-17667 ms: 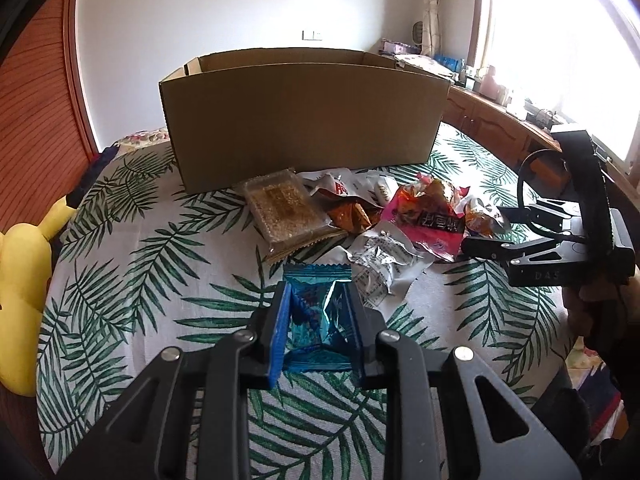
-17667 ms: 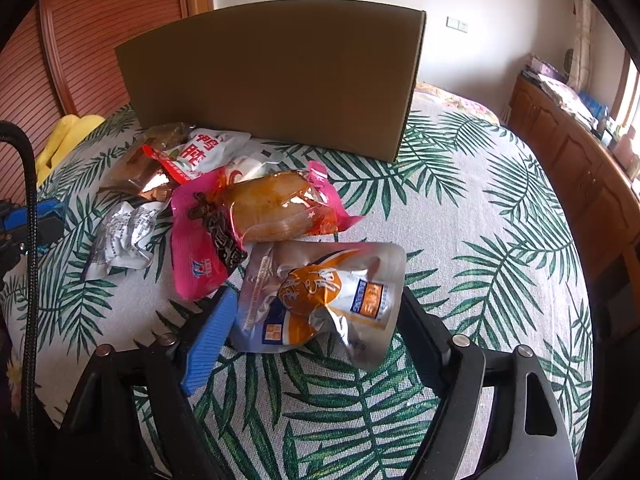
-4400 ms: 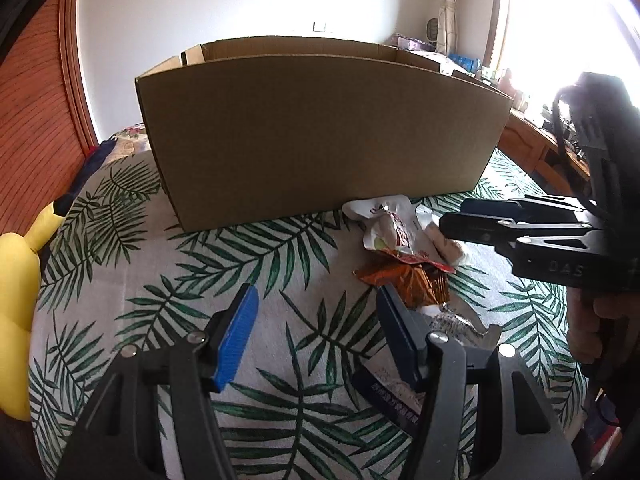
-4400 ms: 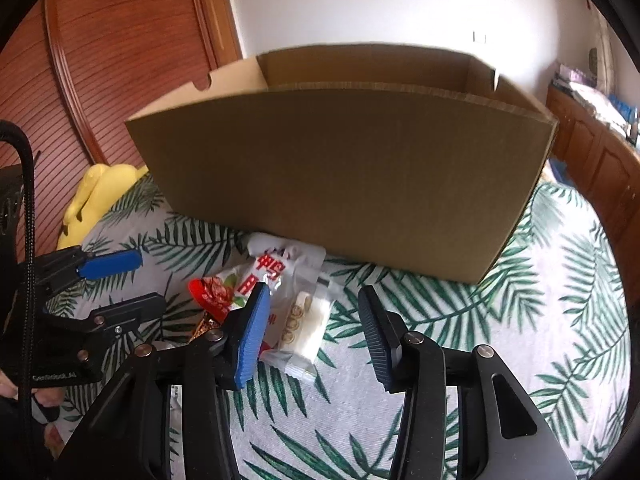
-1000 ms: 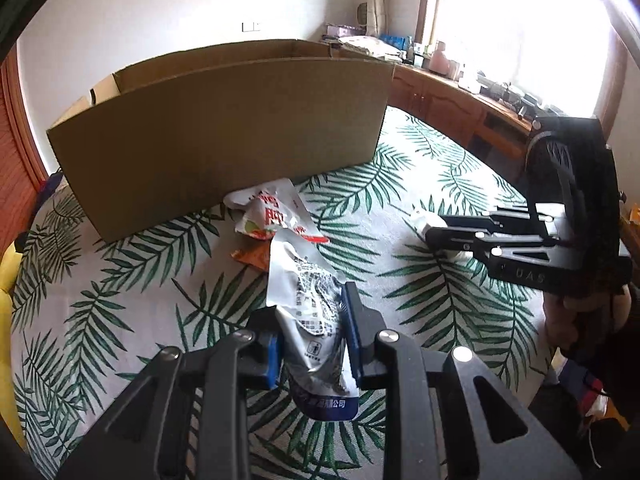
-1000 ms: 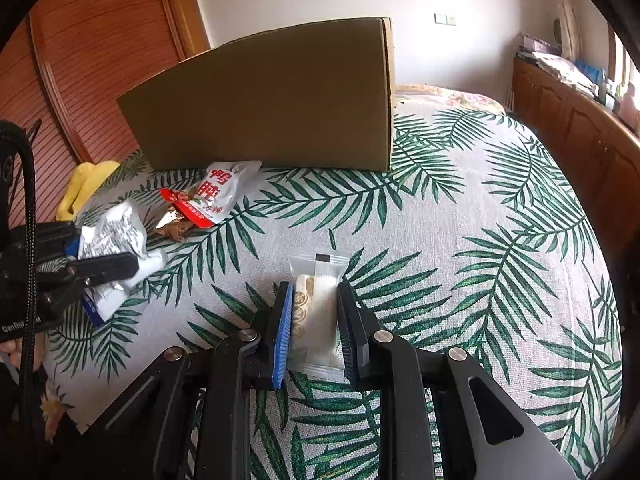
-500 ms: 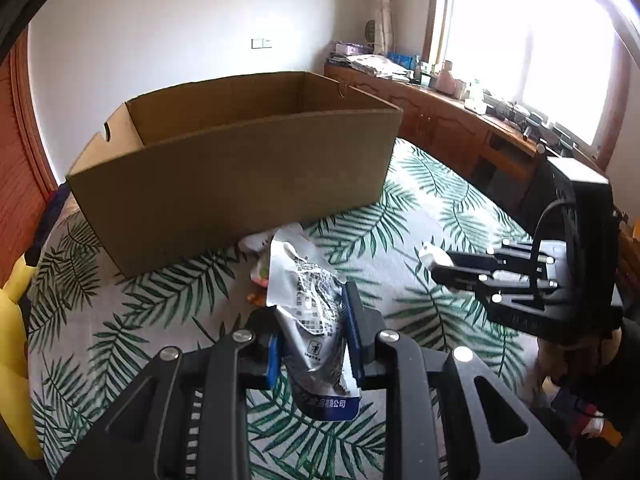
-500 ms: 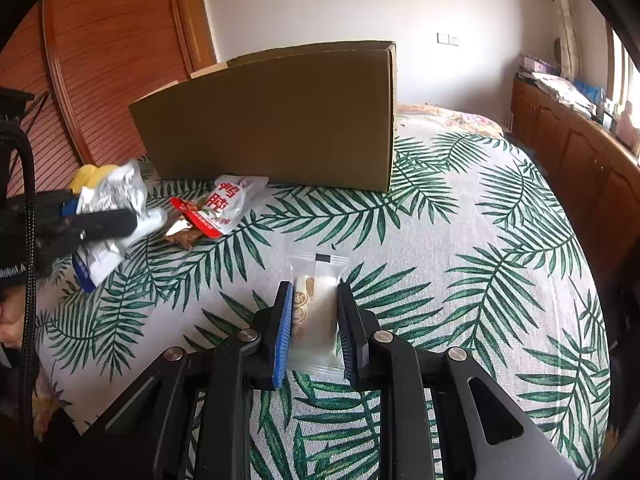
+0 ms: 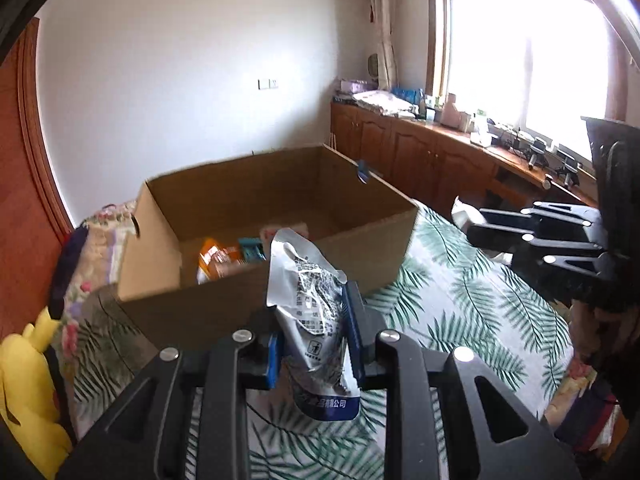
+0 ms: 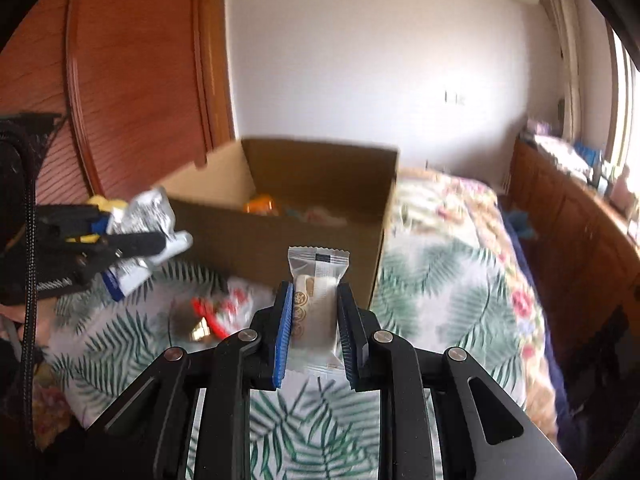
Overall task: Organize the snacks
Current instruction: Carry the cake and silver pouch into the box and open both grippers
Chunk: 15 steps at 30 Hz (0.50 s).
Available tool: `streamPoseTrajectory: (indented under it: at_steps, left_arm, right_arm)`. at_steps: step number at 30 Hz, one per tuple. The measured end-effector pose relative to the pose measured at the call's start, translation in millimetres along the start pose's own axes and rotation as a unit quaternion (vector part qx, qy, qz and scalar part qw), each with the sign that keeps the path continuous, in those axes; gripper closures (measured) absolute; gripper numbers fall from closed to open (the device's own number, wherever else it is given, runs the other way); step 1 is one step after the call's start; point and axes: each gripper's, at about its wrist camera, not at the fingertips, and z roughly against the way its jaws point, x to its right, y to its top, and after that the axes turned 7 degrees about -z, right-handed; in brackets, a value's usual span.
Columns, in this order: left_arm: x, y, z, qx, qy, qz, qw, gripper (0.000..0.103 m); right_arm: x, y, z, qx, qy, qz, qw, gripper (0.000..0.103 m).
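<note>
left wrist view: our left gripper (image 9: pixel 316 332) is clamping a silver snack pouch (image 9: pixel 312 312) just before the open cardboard box (image 9: pixel 280 280). our right gripper (image 10: pixel 314 328) is pinching a clear biscuit packet (image 10: pixel 316 304) above the leaf-print cloth (image 10: pixel 440 304), facing the same box.
</note>
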Motion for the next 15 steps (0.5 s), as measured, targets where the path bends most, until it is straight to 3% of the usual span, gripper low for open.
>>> streamPoseTrajectory:
  at_steps: [7, 15]
  left_arm:
    - [-36, 27, -15, 0.02, 0.033, -0.014, 0.9992, 0.079]
    - [-66, 41, -42, 0.02, 0.051, -0.017, 0.9984, 0.078]
  right_arm:
    - [-7, 44, -13, 0.026, 0.01, 0.022, 0.999, 0.083]
    - [-14, 70, -51, 0.033, 0.019, 0.033, 0.999, 0.083]
